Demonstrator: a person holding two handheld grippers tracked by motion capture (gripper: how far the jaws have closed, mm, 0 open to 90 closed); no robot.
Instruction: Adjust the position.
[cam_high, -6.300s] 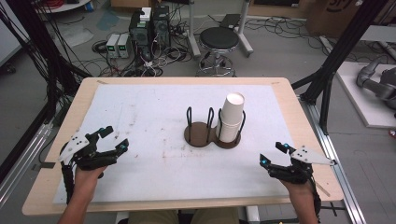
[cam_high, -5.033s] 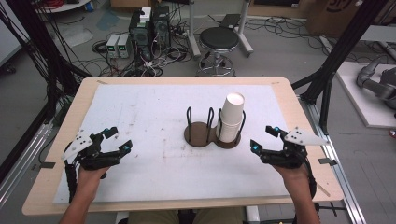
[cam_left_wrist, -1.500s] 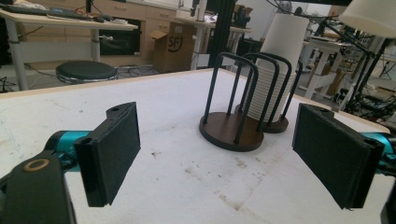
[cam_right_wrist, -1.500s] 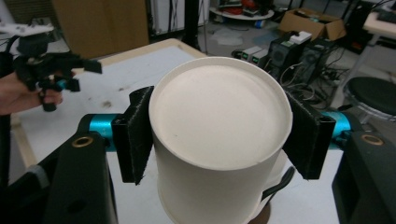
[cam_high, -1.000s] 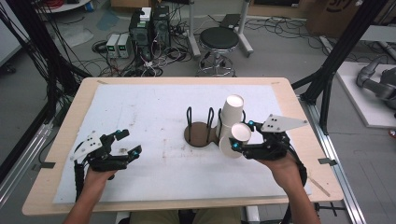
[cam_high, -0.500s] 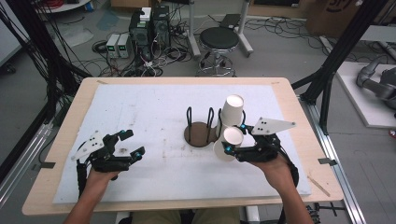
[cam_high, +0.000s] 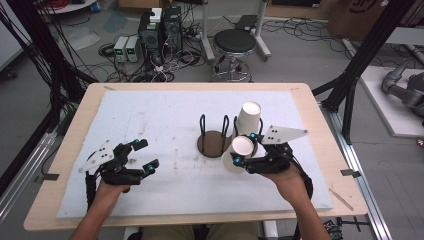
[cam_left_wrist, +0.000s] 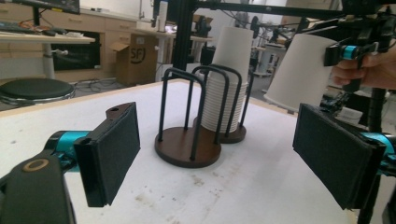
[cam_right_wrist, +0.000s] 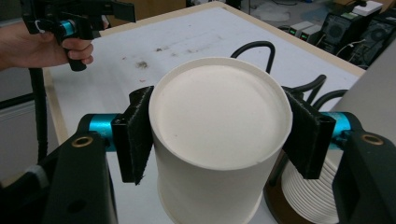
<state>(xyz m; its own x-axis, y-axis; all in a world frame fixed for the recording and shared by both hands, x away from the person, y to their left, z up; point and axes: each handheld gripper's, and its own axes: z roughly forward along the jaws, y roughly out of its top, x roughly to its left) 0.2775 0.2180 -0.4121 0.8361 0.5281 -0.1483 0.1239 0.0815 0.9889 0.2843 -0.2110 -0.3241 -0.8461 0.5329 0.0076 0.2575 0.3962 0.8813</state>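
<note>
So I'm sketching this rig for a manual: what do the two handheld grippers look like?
Both are black. The left gripper and the right gripper each carry a pale grey three-cornered plate on top, teal collars behind the jaws and flat, black rectangular pads. A black cable trails down from the left one. Forearms are bare.

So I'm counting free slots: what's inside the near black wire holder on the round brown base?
Nothing: the near black wire holder stands empty. The white paper cup stack fills the far holder, hiding that base.
</note>
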